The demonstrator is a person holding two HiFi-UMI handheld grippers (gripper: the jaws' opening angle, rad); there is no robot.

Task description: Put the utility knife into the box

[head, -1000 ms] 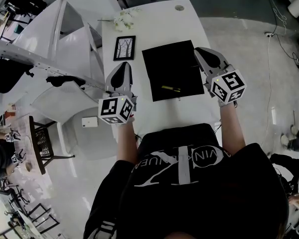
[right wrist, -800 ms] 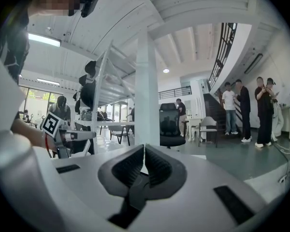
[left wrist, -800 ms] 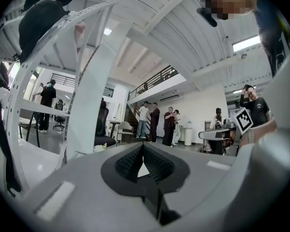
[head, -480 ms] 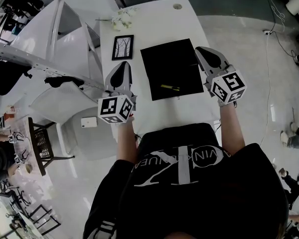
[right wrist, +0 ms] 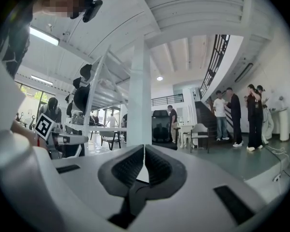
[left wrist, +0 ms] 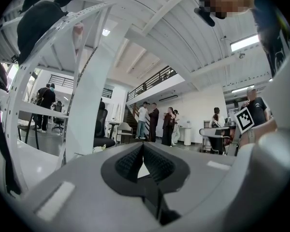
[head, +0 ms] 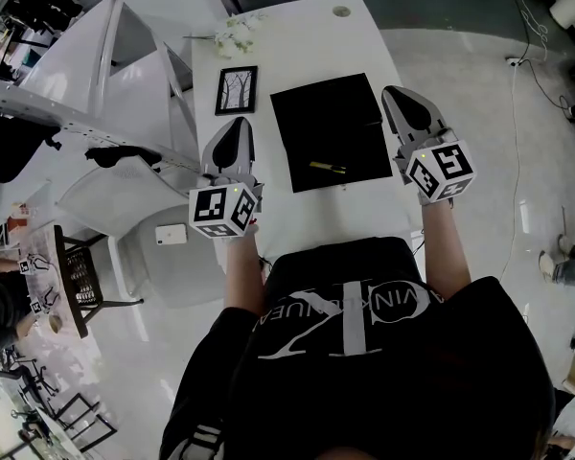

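Two claws are clenched on nothing: left claw (head: pixel 236 127), right claw (head: pixel 400 97). Between them, the utility knife (head: pixel 328 169) lies on a black mat (head: pixel 331 113).

Quick tally off the head view: one white counter (head: pixel 297 41). On it sit one black box (head: pixel 331 113), one utility knife (head: pixel 328 169), one framed picture (head: pixel 236 90) and one little bunch of white flowers (head: pixel 235 36). The counter's far end has one round hole (head: pixel 341 12). There are two tools, the left tool (head: pixel 237 125) and the right tool (head: pixel 401 94), with one marker cube each, so two: left cube (head: pixel 222 211), right cube (head: pixel 441 171). One white chair (head: pixel 110 195) stands beside the counter, one small white block (head: pixel 171 235) on its seat.
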